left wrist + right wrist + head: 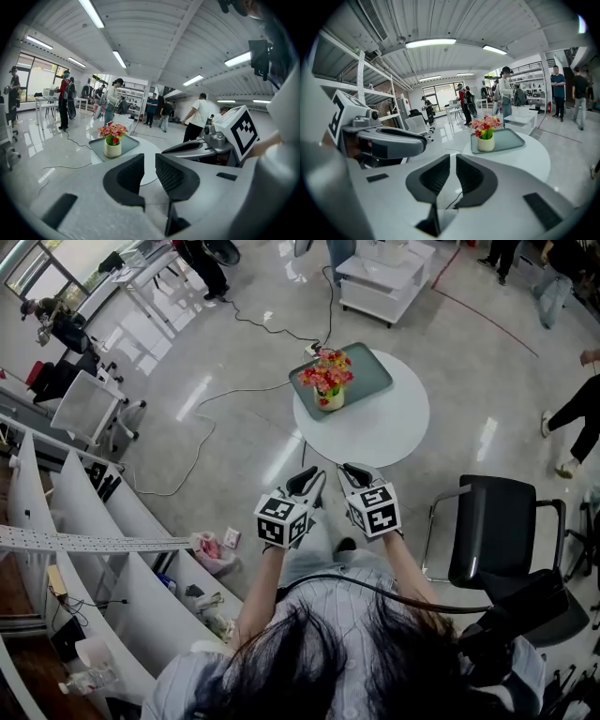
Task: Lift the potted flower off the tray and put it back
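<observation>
Trouble could start with the round white bench [375, 427]: it stands well apart from the person, so a long reach is needed, and the cable on the floor [202, 442] to its left could catch a foot on the way in. The grey-green rectangular tray [370, 371] lies on the bench's far side and seems to jut past the far edge; a hard push there might slide or tilt it. The potted flower [328, 390], a small cream pot with pink, red and yellow blooms, stands upright on the tray's near left part, close to the rim. It looks top-heavy, so a sideways knock could tip it or shove it off the tray. The left gripper [150, 157] and right gripper [452, 159] hover side by side on the near side, both with jaws all but closed on nothing. If they arrive unopened they will bump the pot, and a grip on the blooms would likely crush them.
</observation>
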Demonstrator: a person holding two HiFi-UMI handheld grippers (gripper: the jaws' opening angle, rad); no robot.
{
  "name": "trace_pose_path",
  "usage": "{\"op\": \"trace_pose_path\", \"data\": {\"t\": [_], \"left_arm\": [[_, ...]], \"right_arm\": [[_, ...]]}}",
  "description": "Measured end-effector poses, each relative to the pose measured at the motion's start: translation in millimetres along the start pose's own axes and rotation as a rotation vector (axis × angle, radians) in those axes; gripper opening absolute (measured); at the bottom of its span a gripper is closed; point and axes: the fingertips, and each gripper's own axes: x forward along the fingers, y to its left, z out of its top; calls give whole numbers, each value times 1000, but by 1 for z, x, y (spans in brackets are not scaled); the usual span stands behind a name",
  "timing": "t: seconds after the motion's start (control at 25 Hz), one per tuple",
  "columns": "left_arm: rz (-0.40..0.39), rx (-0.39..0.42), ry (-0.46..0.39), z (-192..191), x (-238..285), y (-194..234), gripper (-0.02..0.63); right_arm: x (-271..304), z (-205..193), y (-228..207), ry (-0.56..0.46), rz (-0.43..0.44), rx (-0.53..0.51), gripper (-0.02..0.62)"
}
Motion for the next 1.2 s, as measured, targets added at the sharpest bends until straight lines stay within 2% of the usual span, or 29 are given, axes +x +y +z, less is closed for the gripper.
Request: {"op": "trace_pose_path", "data": {"t": [0.4, 0.56, 0.8, 1.2], "left_arm": [[-14, -12, 20, 8, 26, 23, 71], [-31, 7, 36, 13, 43, 35, 71], [-37, 21, 86, 15, 65, 78, 71], [-105, 50, 130, 39, 102, 135, 71]], "right_arm": [[23, 9, -24, 17, -17, 18, 58], [38, 15, -40, 24, -32, 35, 58], [70, 22, -60, 56, -60, 52, 58], [122, 44, -93, 81, -132, 127, 59]]}}
